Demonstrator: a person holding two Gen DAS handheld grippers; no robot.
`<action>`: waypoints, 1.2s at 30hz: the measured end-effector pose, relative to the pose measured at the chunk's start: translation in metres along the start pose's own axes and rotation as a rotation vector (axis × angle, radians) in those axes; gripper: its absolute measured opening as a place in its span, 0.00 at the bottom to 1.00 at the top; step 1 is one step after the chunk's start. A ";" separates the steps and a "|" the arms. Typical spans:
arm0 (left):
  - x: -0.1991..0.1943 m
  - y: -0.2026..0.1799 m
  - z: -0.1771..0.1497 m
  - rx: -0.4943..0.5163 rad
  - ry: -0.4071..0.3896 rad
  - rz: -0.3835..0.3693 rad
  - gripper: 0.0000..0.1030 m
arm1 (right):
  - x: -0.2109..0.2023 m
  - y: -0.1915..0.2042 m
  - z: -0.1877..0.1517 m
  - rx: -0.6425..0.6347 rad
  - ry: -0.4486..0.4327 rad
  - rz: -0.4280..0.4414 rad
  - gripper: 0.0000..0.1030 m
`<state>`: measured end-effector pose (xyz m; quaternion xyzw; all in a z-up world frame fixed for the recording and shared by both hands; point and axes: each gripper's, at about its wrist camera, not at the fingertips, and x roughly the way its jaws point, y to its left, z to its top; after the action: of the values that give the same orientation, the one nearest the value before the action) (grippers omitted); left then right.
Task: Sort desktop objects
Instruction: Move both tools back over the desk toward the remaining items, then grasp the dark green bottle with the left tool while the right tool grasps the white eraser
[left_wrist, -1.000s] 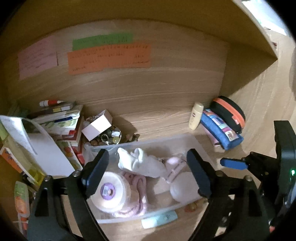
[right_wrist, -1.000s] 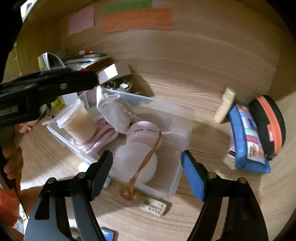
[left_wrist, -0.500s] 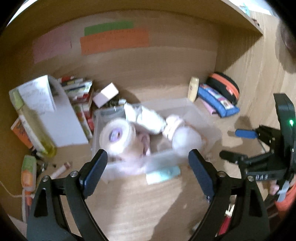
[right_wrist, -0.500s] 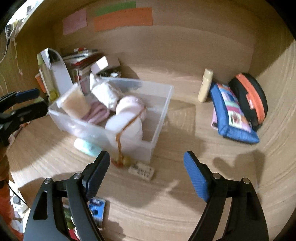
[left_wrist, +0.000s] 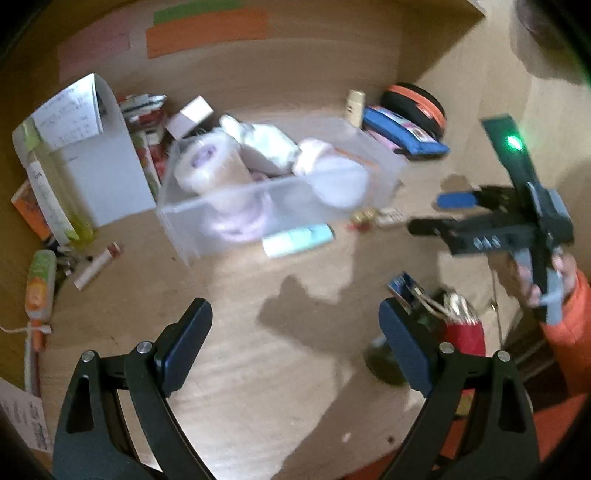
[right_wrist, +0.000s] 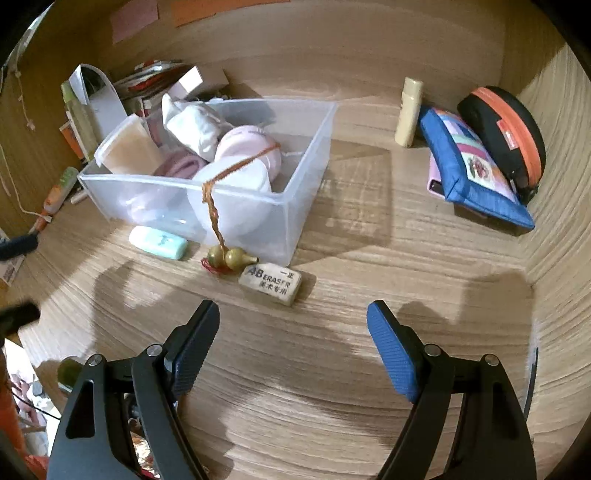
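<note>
Surface (right_wrist: 332, 387) of pale wood spreads wide under me, walled at the back and right. Bin (right_wrist: 295, 192), clear plastic and crammed with soft pale things, sits left of centre; I judge it light but bulky, best left where it stands. Blue pouch (right_wrist: 469, 173) leans by the right wall, soft and floppy, so I would pinch it at an edge. Eraser (right_wrist: 271, 282) lies just in front of the bin, near a gourd charm (right_wrist: 229, 260). I reckon the eraser is light, firm and grippy, and I would take it across its short sides.

My right gripper (right_wrist: 293, 347) and left gripper (left_wrist: 295, 334) both hang with jaws spread wide, holding nothing.

Against half a second ago, both have pulled back and the bin looks farther off; the left view is blurred.
</note>
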<state>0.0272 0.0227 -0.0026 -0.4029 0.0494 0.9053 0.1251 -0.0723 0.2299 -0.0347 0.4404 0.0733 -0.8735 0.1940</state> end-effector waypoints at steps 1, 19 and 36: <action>-0.001 -0.004 -0.004 0.005 0.003 -0.016 0.90 | 0.001 0.000 0.000 0.000 0.003 0.003 0.78; 0.041 -0.046 -0.024 0.163 0.128 -0.146 0.90 | 0.008 0.017 0.000 -0.028 0.035 0.013 0.78; 0.052 -0.041 -0.009 0.110 0.076 -0.166 0.59 | 0.035 0.021 0.014 -0.036 0.065 0.002 0.46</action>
<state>0.0106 0.0707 -0.0467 -0.4323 0.0701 0.8717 0.2197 -0.0929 0.1964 -0.0528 0.4649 0.0950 -0.8571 0.2004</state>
